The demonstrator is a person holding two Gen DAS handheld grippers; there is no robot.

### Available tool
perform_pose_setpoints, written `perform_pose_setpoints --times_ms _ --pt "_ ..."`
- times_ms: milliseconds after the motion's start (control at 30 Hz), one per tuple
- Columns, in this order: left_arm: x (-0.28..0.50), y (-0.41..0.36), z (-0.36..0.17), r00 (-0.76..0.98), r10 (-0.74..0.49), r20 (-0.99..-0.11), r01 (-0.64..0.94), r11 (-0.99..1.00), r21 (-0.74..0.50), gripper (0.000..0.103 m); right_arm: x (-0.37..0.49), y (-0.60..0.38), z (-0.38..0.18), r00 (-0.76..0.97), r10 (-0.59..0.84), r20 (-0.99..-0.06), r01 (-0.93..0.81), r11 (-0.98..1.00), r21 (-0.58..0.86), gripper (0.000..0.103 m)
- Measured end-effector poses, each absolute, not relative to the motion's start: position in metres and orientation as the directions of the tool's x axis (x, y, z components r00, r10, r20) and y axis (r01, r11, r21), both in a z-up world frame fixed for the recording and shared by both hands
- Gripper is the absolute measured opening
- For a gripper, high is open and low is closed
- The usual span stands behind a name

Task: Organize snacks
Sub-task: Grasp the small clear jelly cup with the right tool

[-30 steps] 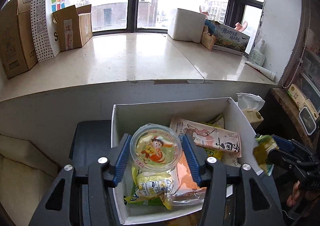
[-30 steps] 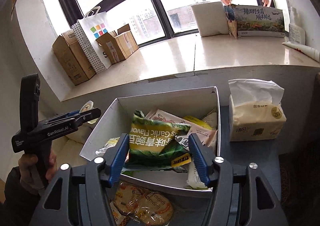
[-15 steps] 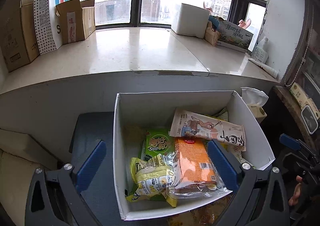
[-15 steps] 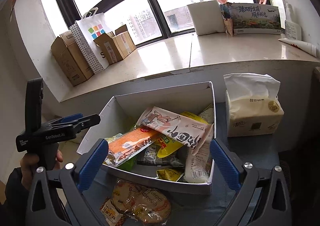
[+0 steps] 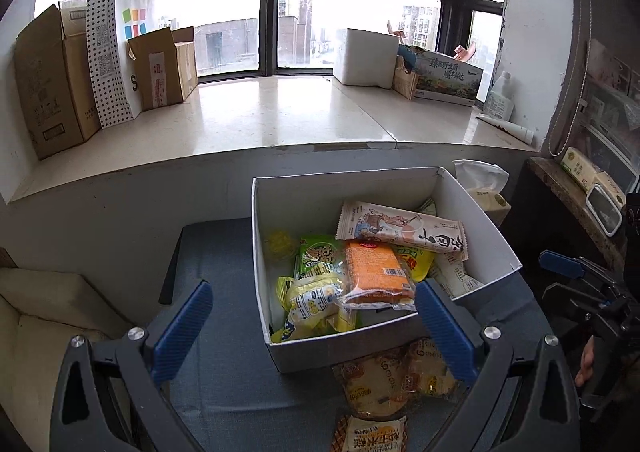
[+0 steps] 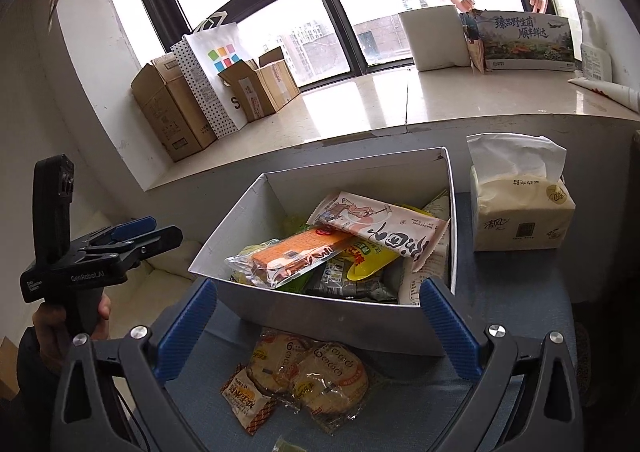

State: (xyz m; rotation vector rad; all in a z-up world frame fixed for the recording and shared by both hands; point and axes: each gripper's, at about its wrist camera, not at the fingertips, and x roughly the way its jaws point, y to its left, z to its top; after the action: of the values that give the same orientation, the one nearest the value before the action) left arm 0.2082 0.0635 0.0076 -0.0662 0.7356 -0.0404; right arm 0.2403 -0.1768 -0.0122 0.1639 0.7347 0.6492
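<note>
the white box [image 5: 280,348] is sitting on the blue cloth [image 5: 224,372], w/ snacks piled inside. in the box, the orange pack [image 5: 374,268] is lying on top near the front wall, the long pink pack [image 5: 400,230] is lying behind it toward the back wall, and the yellow bag [image 5: 316,302] is resting left of the orange one. outside the box, just in front of its front wall, the round cakes [image 6: 308,372] are lying on the cloth. the tissue pack [image 6: 520,212] is standing right of the box. the left gripper [image 5: 316,326] is hovering in front of the box, jaws spread wide, holding nothing. the right gripper [image 6: 316,322] is hanging over the cakes, jaws also wide apart & empty.
</note>
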Motion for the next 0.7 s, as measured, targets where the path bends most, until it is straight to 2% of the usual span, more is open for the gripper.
perform_pose_setpoints --times_ms 167,400,700 --pt "0.158 0.058 0.006 0.759 -0.100 -0.644 0.015 0.991 -0.136 0.103 0.199 -0.176 -0.020 0.528 0.618 -0.583 -0.534 0.775 0.338 0.103" --pt "0.088 0.036 -0.019 0.743 -0.103 -0.662 0.002 0.988 -0.152 0.103 0.138 -0.184 -0.040 0.511 0.635 -0.579 -0.551 0.759 0.347 0.103" --pt "0.042 0.017 -0.051 0.710 -0.115 -0.695 0.007 0.988 -0.156 0.103 0.102 -0.168 -0.090 0.463 0.604 -0.649 -0.572 0.763 0.301 0.103"
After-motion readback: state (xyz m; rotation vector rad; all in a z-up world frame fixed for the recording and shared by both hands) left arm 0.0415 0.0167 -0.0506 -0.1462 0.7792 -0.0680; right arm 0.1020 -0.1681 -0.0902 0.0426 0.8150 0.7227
